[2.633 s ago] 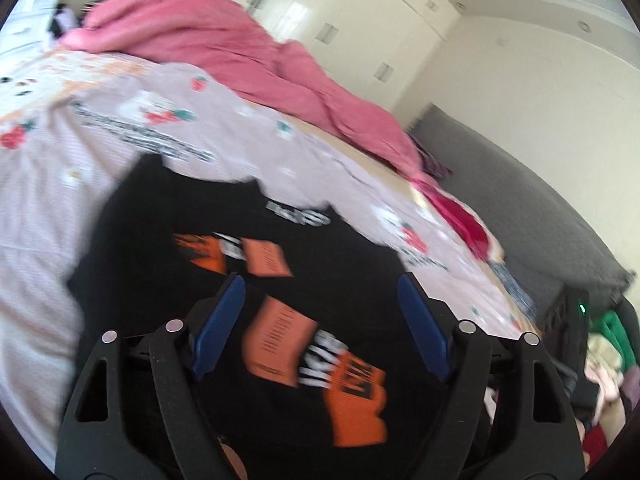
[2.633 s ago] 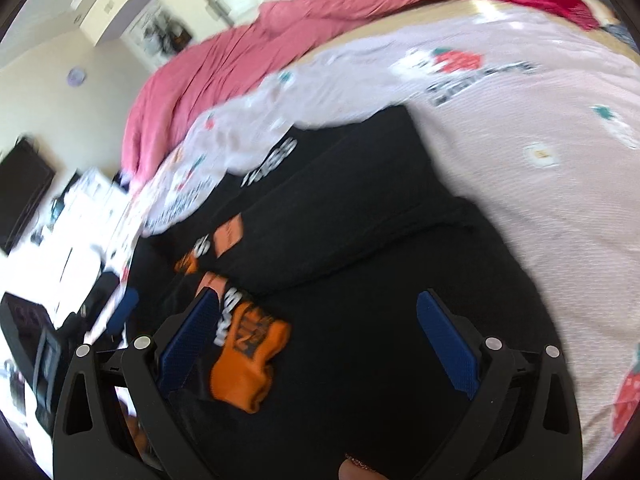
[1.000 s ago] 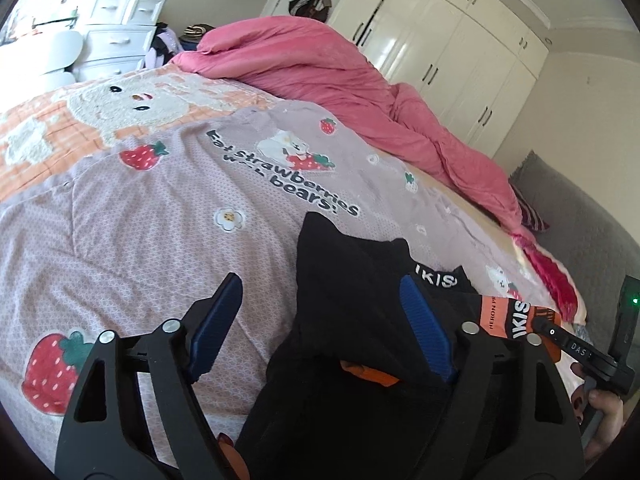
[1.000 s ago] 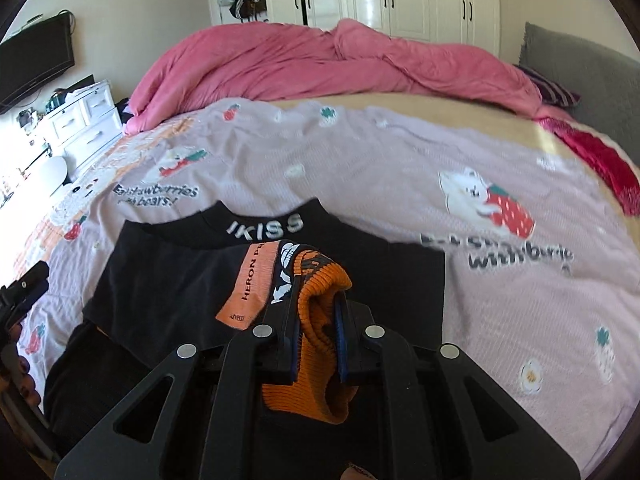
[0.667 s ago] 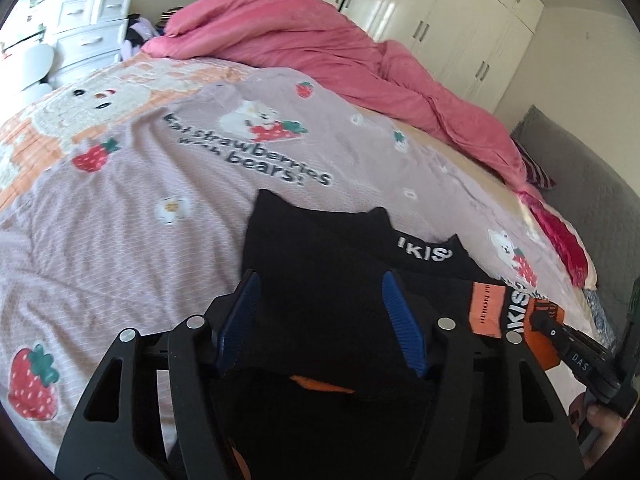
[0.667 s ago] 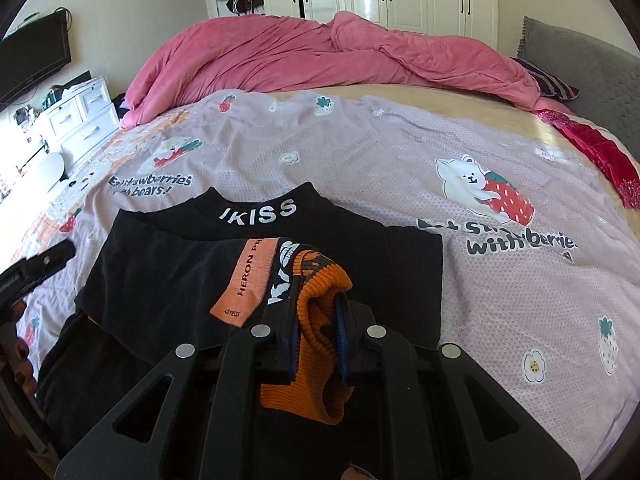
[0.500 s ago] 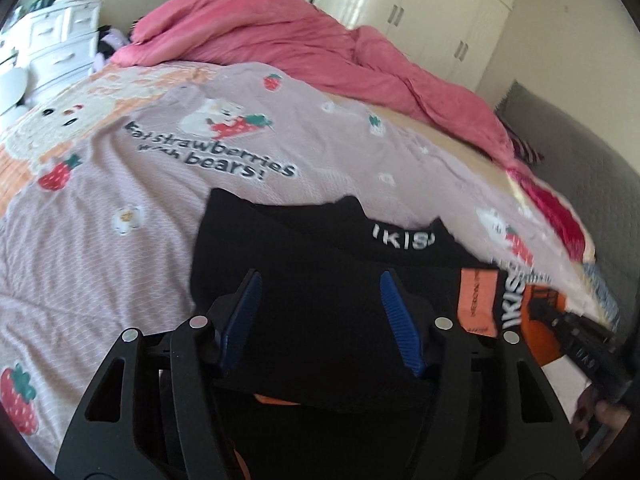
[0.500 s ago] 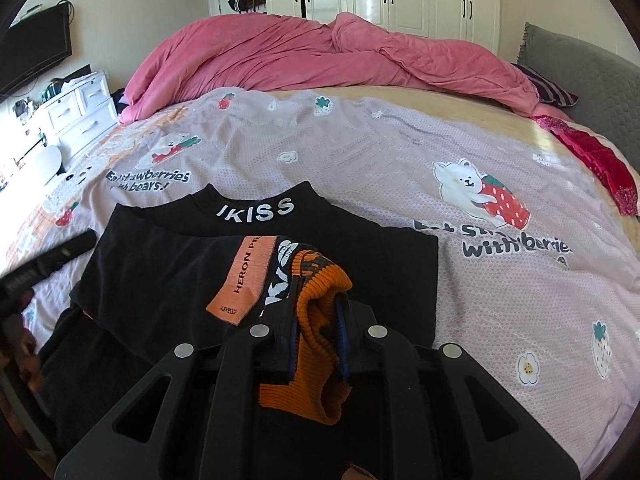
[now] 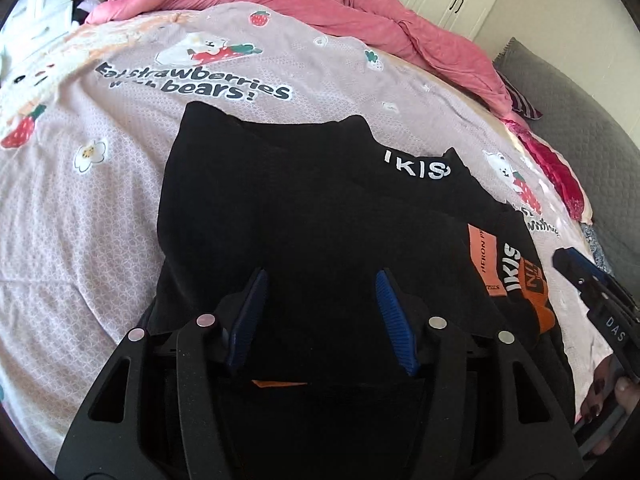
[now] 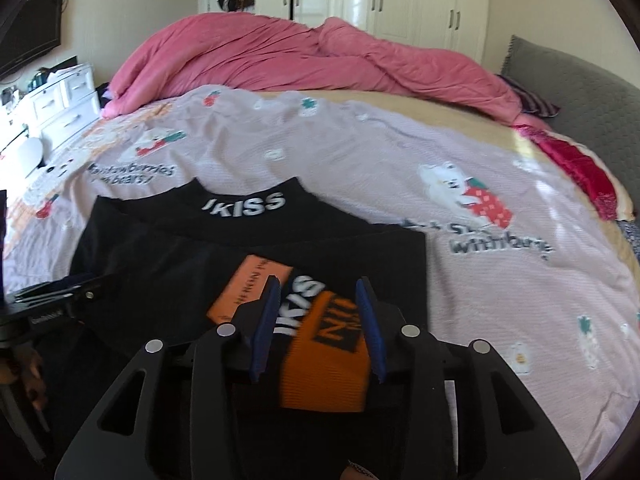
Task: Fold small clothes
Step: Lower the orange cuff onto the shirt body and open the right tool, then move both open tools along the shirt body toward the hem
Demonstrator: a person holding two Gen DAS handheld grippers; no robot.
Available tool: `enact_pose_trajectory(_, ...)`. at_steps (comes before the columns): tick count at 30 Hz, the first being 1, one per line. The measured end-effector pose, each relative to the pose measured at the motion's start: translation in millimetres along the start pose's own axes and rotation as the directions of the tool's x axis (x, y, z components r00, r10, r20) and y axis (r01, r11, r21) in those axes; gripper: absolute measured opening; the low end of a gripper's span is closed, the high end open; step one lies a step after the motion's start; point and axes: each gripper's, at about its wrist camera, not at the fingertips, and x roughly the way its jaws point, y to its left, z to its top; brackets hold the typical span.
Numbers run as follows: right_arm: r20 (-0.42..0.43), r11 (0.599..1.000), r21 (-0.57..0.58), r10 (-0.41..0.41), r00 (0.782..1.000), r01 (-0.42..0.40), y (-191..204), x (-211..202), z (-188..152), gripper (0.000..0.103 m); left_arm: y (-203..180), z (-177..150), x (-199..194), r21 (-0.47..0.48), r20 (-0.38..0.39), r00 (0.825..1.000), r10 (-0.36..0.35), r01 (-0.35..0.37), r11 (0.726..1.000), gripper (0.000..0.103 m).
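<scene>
A black top (image 9: 300,208) with a white "IKISS" collar (image 10: 244,204) lies on the bed, its sides folded inward. The sleeve's orange cuff (image 10: 328,360) rests flat on the top, between the jaws of my right gripper (image 10: 318,320). Those jaws are opening and the pads stand clear of the cuff. My left gripper (image 9: 320,312) hovers low over the folded left half of the top. Its jaws are closing, still well apart, with only flat black fabric under them. Each gripper shows at the edge of the other's view: the right gripper (image 9: 580,276) and the left gripper (image 10: 60,292).
The top lies on a pale pink strawberry-bear sheet (image 10: 360,152). A pink duvet (image 10: 300,52) is heaped at the far end. A grey padded headboard (image 10: 580,92) and a red cloth (image 10: 580,168) are on the right, white drawers (image 10: 60,100) on the left.
The right jaws have opened off the orange cuff, which now lies flat. The left gripper has narrowed, tipped downward and moved in over the folded black fabric.
</scene>
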Motion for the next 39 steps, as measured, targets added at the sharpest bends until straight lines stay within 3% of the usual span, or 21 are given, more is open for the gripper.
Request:
enact_pose_trajectory(7, -0.085, 0.992, -0.002, 0.127, 0.988, -0.128, 28, 17, 0, 0.038, 1, -4, -1, 0.009, -0.007, 1.000, 0.001, -0.001, 1.000, 0.049)
enact_pose_trajectory(11, -0.144, 0.994, -0.032, 0.102, 0.984, -0.108, 32, 29, -7, 0.038, 1, -4, -1, 0.010, -0.008, 1.000, 0.000, 0.000, 1.000, 0.049)
enact_pose_trajectory(13, -0.218, 0.999, -0.029, 0.037, 0.975, -0.044, 27, 41, -14, 0.039, 1, -5, -2, 0.014, -0.010, 1.000, 0.000, 0.000, 1.000, 0.049)
enact_pose_trajectory(15, -0.240, 0.998, -0.001, 0.056, 0.969, -0.058, 17, 45, -21, 0.040, 1, -5, -2, 0.021, -0.014, 1.000, 0.002, -0.002, 1.000, 0.049)
enact_pose_trajectory(23, -0.213, 0.997, 0.032, 0.076, 0.974, -0.071, 16, 33, -20, 0.042, 0, -8, -6, 0.037, -0.013, 1.000, 0.013, -0.013, 0.999, 0.049)
enact_pose_trajectory(30, -0.146, 0.987, 0.027, 0.161, 0.976, -0.158, 30, 10, -21, 0.045, -4, -13, -15, 0.070, -0.015, 0.999, 0.034, -0.033, 0.997, 0.049)
enact_pose_trajectory(39, -0.205, 0.988, 0.007, 0.153, 0.967, -0.155, 39, 25, -33, 0.044, -3, -14, -15, 0.077, -0.020, 0.999, 0.033, -0.031, 0.997, 0.049)
